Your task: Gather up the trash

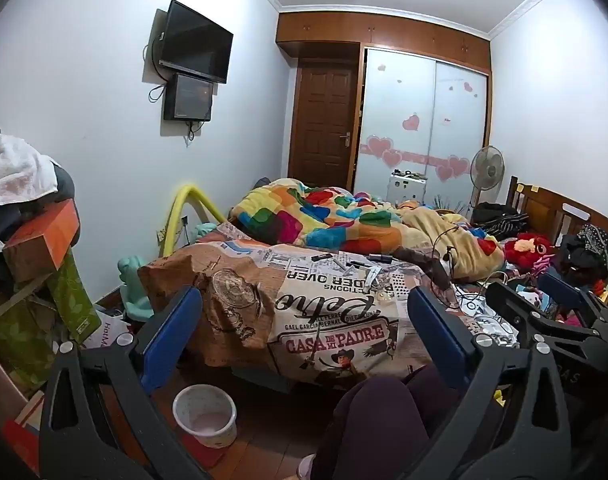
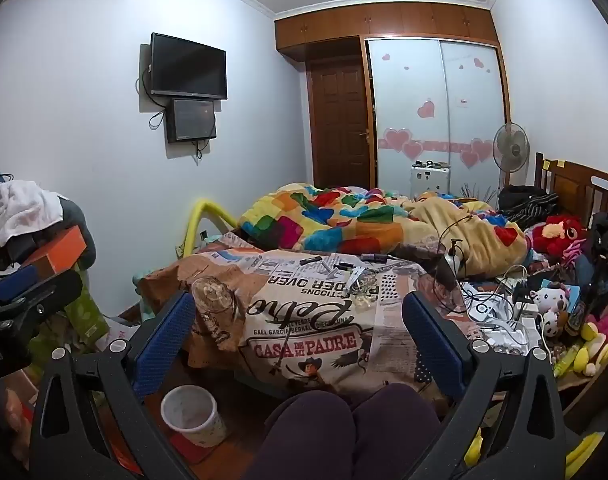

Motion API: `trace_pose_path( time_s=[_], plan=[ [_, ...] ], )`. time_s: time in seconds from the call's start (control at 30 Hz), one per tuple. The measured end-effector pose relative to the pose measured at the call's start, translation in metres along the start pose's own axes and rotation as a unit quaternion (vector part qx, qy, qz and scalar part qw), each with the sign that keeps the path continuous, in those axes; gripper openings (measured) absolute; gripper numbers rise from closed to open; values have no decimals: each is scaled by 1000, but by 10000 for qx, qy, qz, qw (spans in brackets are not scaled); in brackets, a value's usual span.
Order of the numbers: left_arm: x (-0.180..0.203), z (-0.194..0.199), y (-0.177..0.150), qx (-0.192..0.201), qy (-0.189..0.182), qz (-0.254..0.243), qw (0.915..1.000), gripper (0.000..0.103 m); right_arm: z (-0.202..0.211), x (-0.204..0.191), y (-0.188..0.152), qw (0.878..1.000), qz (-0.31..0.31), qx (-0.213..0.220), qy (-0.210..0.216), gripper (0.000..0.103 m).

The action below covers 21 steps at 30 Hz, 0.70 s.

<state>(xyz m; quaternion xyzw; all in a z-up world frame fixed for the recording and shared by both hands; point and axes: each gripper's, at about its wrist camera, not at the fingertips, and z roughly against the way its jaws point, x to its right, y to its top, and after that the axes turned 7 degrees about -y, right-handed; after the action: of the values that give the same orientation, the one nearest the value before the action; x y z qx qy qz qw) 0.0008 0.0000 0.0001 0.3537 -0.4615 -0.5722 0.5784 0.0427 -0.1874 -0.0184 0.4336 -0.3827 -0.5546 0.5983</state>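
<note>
While tongs gape, cluttered bed point(image 1: 336, 320), bin point(image 1: 205, 414) beside

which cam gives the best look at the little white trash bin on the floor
The left wrist view: the white bin sits clear between the blue fingers, its whole rim and pale inside showing. In the right wrist view the bin is also visible, but the left blue finger overlaps its rim, and it tilts more toward the frame's lower edge.

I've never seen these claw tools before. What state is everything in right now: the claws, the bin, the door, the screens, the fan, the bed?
Left gripper: fingers wide open, empty.
Right gripper: fingers wide open, empty.
Wastebasket: upright on the floor, looks nearly empty.
Door: closed.
TV: off, screen dark.
Fan: standing upright.
Bed: unmade, scattered with small litter.
</note>
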Motion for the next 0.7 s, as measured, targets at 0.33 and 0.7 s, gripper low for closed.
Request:
trace_pose_path(
  time_s=[0.33, 0.7],
  plan=[
    [1, -2, 0, 85, -20, 33, 10000, 103, 1, 3, 1, 10000, -16, 12, 4, 103],
    [0, -2, -1, 84, -49, 66, 9999, 103, 1, 3, 1, 10000, -33, 32, 12, 103]
  ],
)
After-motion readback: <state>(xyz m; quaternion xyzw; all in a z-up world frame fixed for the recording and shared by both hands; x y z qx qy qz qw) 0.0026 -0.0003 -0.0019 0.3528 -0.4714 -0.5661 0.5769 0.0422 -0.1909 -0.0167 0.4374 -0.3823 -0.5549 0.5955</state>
